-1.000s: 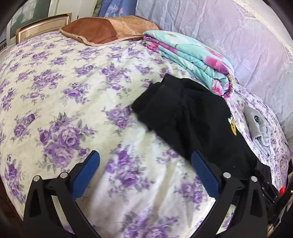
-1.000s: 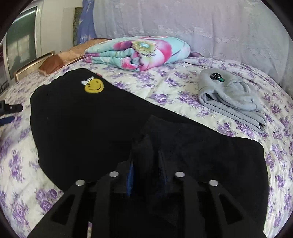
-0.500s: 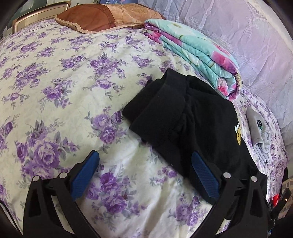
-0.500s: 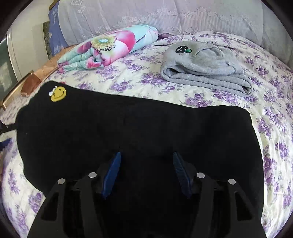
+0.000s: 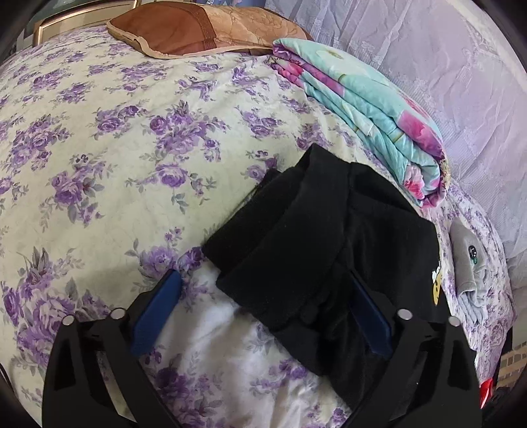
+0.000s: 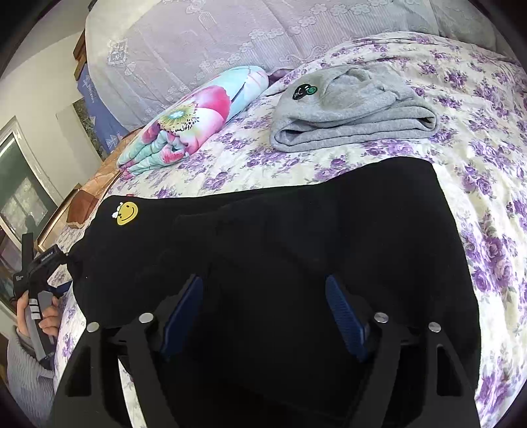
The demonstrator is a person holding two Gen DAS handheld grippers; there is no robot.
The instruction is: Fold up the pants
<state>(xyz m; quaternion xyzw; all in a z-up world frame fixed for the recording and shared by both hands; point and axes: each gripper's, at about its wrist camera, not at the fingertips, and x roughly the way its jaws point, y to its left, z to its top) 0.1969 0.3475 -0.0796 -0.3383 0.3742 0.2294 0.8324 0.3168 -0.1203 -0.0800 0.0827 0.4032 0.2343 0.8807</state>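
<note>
The black pants [image 6: 270, 250] lie folded across the near part of the flowered bed [image 5: 98, 138], yellow smiley patch [image 6: 126, 213] at their left end. The right gripper [image 6: 263, 307] hovers over them, jaws just opened wide, gripping nothing. The left gripper [image 5: 263, 312] straddles the pants' folded end, jaws gaping though just narrowed, pads not pressing. Farther off lie gray pants [image 6: 349, 112] and a quilt [image 5: 369, 118].

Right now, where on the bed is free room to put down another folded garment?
Free: the wide floral bedspread left of the black pants, below the brown pillow. Crowded: the far side, with folded quilt and grey garment.
</note>
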